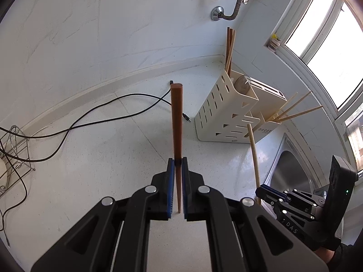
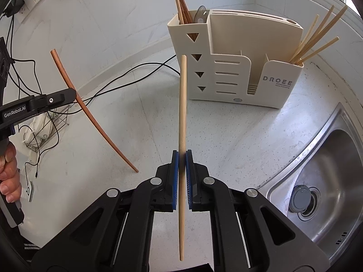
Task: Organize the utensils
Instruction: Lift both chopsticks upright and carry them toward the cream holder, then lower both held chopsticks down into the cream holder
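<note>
My left gripper (image 1: pixel 178 165) is shut on a dark brown chopstick (image 1: pixel 176 122), held upright above the counter; it also shows in the right wrist view (image 2: pixel 90 117). My right gripper (image 2: pixel 182 158) is shut on a light bamboo chopstick (image 2: pixel 182 104), seen too in the left wrist view (image 1: pixel 254 154). The cream utensil holder (image 2: pixel 236 68) stands ahead, also in the left wrist view (image 1: pixel 224 113). Its tall left slot holds brown chopsticks (image 2: pixel 179 2). Its low right slot holds light chopsticks (image 2: pixel 317 40).
A steel sink (image 2: pixel 326 170) with a drain plug lies at the right. Black cables (image 1: pixel 90 117) trail across the white counter. A wire rack (image 1: pixel 13 158) stands at the left. A window (image 1: pixel 329 45) is beyond the holder.
</note>
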